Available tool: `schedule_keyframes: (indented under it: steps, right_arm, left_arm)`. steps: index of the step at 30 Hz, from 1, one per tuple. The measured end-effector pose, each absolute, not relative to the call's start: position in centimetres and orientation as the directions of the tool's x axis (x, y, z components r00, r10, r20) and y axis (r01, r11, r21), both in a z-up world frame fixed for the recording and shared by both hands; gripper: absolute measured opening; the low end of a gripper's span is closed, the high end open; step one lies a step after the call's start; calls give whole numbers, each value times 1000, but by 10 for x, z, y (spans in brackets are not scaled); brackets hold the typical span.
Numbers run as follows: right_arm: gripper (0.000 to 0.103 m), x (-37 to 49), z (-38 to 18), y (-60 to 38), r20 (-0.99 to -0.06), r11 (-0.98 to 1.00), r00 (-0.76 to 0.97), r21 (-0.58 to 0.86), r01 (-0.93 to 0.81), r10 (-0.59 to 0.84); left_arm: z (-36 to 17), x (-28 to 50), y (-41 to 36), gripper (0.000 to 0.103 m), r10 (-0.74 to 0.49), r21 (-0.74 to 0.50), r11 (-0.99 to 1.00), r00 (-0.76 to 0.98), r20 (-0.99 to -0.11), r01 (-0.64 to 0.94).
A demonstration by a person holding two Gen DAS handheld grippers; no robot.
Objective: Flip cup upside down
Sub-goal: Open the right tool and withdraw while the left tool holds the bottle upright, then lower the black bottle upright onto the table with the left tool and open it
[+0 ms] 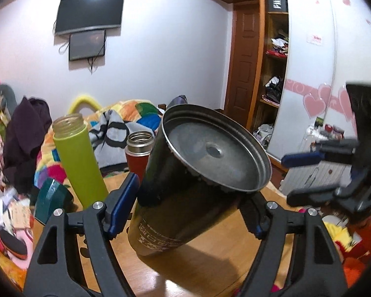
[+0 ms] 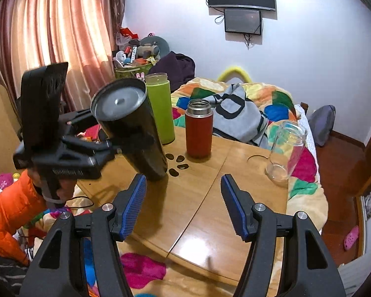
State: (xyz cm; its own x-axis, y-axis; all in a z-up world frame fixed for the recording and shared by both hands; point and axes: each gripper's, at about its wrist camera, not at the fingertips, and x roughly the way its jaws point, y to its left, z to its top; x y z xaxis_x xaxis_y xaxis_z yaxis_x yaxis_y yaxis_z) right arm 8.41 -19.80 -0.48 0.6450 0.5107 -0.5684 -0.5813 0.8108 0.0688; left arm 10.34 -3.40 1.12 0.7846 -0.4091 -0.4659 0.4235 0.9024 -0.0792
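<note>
- Blue pads of the left claw [image 1: 185,212] sit closest to the lens, clamped on either side of the black cup [image 1: 185,185] about midway up its wall.
- Held that way, the cup leans between the pads with its closed base turned up and away from the claw, and its lower end meets the desk [image 1: 210,272] just ahead of the claw.
- Judging by the dull metal base and rim, it is a stiff steel tumbler: moderately heavy, hard to crush, with a smooth wall likely to slip. A grip across the middle of the body looks the safest hold.
- Right claw [image 2: 184,205] hangs wide open and holds nothing; the cup is ahead of it and to its left.
- Beyond the cup from the left claw stand a green bottle [image 1: 79,165] to the left and a red flask [image 1: 138,153] straight behind.
- Farther right of the right claw, a clear glass jar [image 2: 287,148] stands near the desk edge, fragile-looking and well apart from the cup.
</note>
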Motion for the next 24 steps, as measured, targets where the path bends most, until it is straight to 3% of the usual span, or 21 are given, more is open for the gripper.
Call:
schedule_keyframes:
  steps: [14, 24]
  right_arm:
    - [59, 98, -12, -182, -516, 816, 674, 93, -570, 529]
    - [59, 106, -21, -183, -529, 816, 654, 142, -561, 541]
  left_arm:
    - [16, 148, 7, 71, -454, -271, 890, 752, -478, 366]
    - [13, 148, 13, 68, -415, -232, 910, 768, -487, 345]
